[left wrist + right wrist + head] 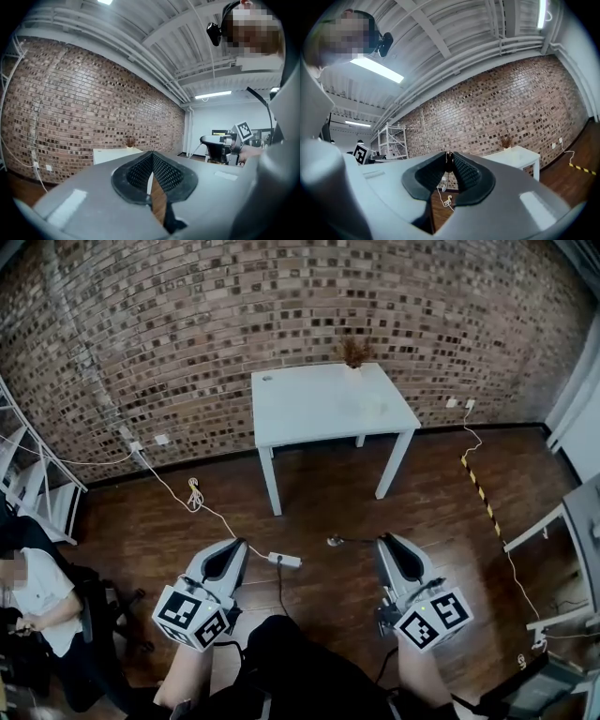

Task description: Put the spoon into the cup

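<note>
A white table (328, 404) stands against the brick wall, well ahead of both grippers. On its back edge is a small dried plant (353, 354), and a small pale thing (266, 378) lies near its back left corner, too small to identify. I cannot make out a spoon or a cup. My left gripper (234, 547) and right gripper (389, 542) are held close to the body over the wooden floor, pointing level toward the table. Both have their jaw tips together with nothing between them (152, 155) (449, 158).
A power strip (286, 560) and cables lie on the floor between me and the table. Yellow-black tape (478, 488) runs along the floor at the right. A seated person (33, 601) and a white shelf (28, 484) are at the left, and another table's edge (572, 512) is at the right.
</note>
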